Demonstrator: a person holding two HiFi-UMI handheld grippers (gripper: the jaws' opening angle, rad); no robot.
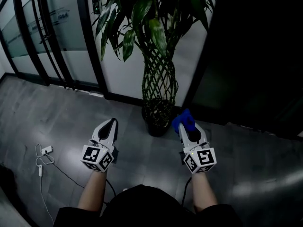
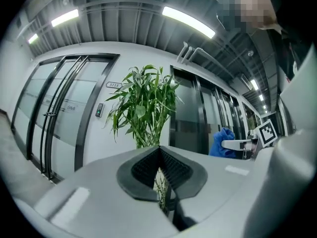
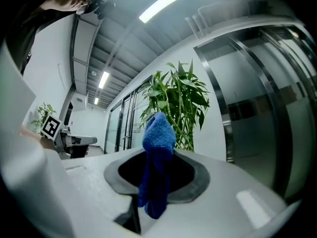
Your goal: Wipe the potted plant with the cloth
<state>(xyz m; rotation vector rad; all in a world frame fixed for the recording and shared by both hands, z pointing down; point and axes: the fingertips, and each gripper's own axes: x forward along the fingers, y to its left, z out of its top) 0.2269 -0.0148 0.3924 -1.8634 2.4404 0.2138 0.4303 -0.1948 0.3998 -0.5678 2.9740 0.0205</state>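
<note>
Right gripper view, unlike head view, shows right claw (image 3: 157, 155) pinching cloth (image 3: 159, 132).

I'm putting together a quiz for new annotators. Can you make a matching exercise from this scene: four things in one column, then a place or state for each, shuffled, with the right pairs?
Things
1. fluffy blue cloth
2. left gripper
3. black round plant pot
4. thin white cable

Places or states
A. lying on the grey floor, far left
B. shut, holding nothing
C. standing on the floor, holding braided green stems
D. clamped in the right gripper

Pairs: 1-D, 2-B, 3-C, 4-A
</note>
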